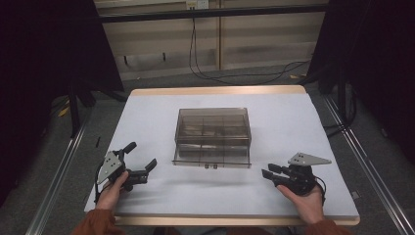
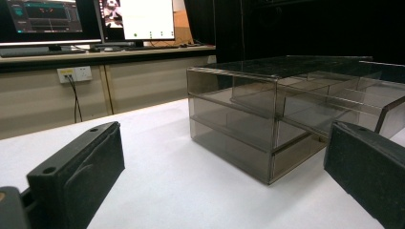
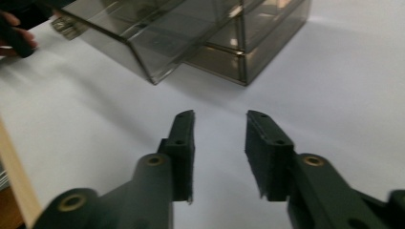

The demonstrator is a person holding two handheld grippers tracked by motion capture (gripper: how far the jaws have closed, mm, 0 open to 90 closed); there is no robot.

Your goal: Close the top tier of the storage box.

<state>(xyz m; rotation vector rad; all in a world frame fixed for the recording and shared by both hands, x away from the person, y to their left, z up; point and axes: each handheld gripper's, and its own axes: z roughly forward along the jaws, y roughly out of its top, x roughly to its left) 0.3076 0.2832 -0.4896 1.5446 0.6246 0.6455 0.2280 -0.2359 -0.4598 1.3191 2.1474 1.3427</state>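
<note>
- Left gripper (image 1: pixel 142 161) resting low on the white surface (image 1: pixel 293 122) at the near left, fingers (image 2: pixel 76 176) spread wide and grasping nothing, aimed at the left end of the box, likely so as to steady or reach it from that side
- Smoky clear drawer box (image 1: pixel 213 132) sitting in the middle of the surface, between the two grippers and apart from both; bottom drawer (image 1: pixel 211 159) standing pulled out toward the person, with a small handle (image 1: pixel 211 166) at its front edge, probably left open for access to its compartments
- Nothing discernible inside the drawers through the tinted walls
- Right gripper (image 1: pixel 266 172) held at the near right in an upturned hand (image 1: pixel 303 196), fingers (image 3: pixel 184 143) partly parted with bare surface between them, released, pointing toward the right corner of the open drawer, seemingly poised for the handle or the drawer front
</note>
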